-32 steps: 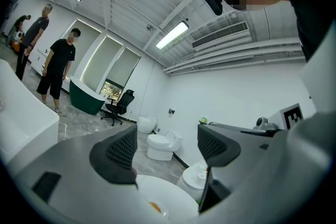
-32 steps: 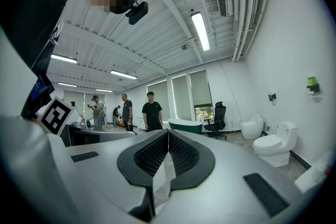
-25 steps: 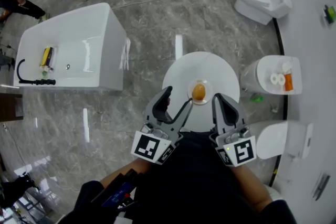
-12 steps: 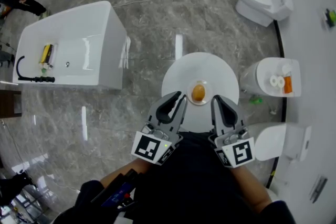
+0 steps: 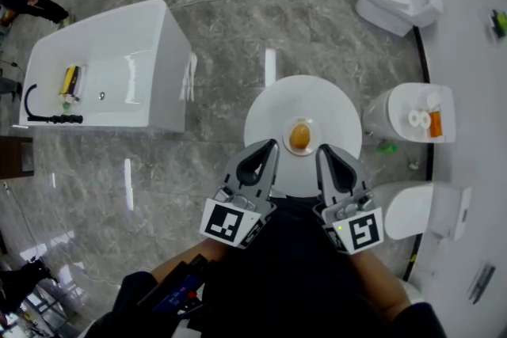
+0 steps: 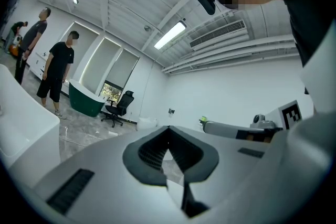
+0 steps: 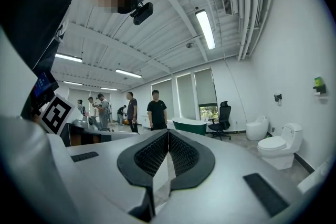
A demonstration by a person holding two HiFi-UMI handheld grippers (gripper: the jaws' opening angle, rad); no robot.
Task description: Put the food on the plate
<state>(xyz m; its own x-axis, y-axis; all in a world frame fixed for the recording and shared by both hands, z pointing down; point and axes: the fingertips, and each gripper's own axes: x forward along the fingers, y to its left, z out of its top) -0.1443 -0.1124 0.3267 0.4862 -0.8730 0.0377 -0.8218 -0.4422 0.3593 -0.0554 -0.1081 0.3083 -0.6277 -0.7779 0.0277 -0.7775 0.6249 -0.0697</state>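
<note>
Marble floor (image 5: 230,28), white table (image 5: 317,95): food (image 5: 299,136) is already on the plate (image 5: 299,153) at 12 o'clock. Left gripper (image 5: 272,144) (just closed) and right gripper (image 5: 321,149) are shut empty; only backing off looks needed.

Grey marble floor (image 5: 238,28). White bathtub (image 5: 103,71) as ref: round white table (image 5: 269,115) to its right, toilets (image 5: 392,0) farther right along white wall (image 5: 471,91). Ceiling strip lights (image 7: 205,29) on.
</note>
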